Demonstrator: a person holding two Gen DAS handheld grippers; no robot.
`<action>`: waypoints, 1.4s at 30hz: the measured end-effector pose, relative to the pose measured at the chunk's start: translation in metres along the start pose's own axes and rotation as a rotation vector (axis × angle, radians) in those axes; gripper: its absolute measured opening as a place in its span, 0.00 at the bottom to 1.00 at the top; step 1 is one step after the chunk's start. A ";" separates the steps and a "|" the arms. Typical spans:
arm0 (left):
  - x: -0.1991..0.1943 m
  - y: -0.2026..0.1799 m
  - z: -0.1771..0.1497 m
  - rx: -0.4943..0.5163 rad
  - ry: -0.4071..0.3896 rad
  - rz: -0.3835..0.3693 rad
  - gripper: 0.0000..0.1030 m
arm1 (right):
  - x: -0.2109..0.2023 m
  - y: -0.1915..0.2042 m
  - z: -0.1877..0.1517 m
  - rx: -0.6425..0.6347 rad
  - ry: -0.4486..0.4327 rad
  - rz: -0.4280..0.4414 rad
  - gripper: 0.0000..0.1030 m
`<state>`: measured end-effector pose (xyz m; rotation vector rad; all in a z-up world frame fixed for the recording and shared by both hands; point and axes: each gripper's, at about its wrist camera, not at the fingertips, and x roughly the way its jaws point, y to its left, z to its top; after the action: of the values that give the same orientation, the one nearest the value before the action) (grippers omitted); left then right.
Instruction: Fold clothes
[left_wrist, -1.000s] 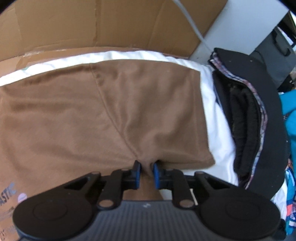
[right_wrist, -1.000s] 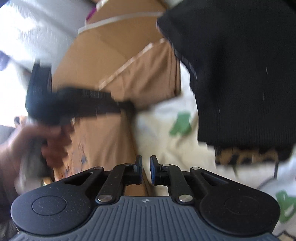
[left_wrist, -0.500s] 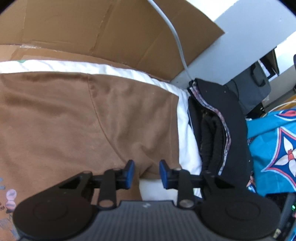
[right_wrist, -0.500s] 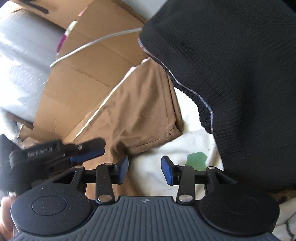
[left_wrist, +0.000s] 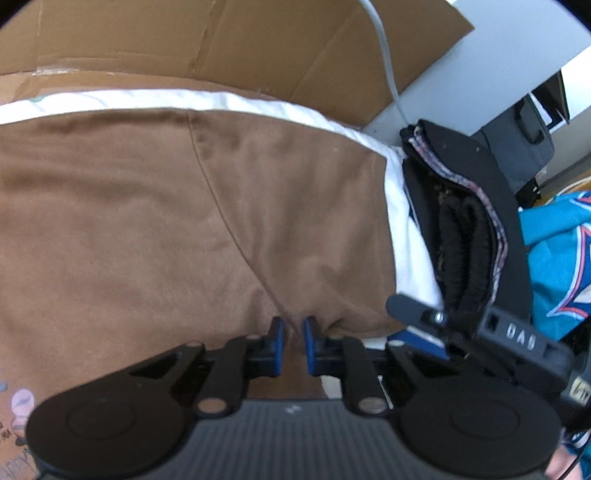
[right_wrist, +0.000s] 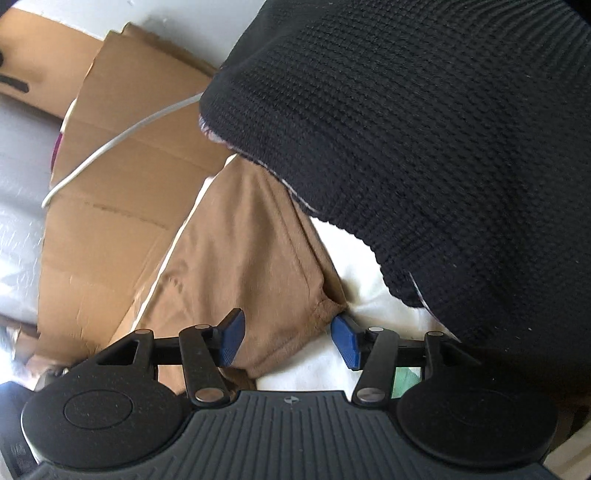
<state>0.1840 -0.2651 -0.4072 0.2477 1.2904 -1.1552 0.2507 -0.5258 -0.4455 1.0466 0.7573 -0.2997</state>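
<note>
A brown shirt (left_wrist: 184, 221) lies spread flat on a white sheet (left_wrist: 406, 240). My left gripper (left_wrist: 293, 341) sits at its near edge beside the sleeve seam. The jaws are closing, with a small ridge of brown cloth pinched between the blue pads. The right gripper's fingers (left_wrist: 410, 312) reach in from the right at the sleeve's corner. In the right wrist view my right gripper (right_wrist: 288, 341) has its jaws opening wide. The hemmed corner of the brown shirt (right_wrist: 236, 258) lies between the pads without touching them.
A stack of folded black knitwear (left_wrist: 461, 240) lies right of the shirt and fills the right wrist view (right_wrist: 424, 147). Cardboard (left_wrist: 221, 44) with a white cable (left_wrist: 384, 55) stands behind. A teal garment (left_wrist: 554, 258) and a dark bag (left_wrist: 524, 147) are far right.
The left jaws widened, then narrowed again onto the cloth. The right gripper went from shut to wide open, rolled, moved onto the sleeve corner and entered the left wrist view.
</note>
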 end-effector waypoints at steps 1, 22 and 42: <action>0.001 -0.001 -0.001 0.010 0.004 0.004 0.11 | 0.002 0.002 0.001 0.000 -0.006 -0.006 0.56; 0.033 -0.077 0.079 0.550 -0.131 0.224 0.16 | -0.014 0.030 0.017 -0.322 -0.092 -0.070 0.06; 0.110 -0.142 0.123 1.005 0.030 0.240 0.32 | -0.002 0.012 0.006 -0.298 -0.022 -0.106 0.07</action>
<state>0.1335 -0.4765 -0.3966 1.1213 0.5793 -1.5052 0.2589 -0.5252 -0.4342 0.7225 0.8115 -0.2785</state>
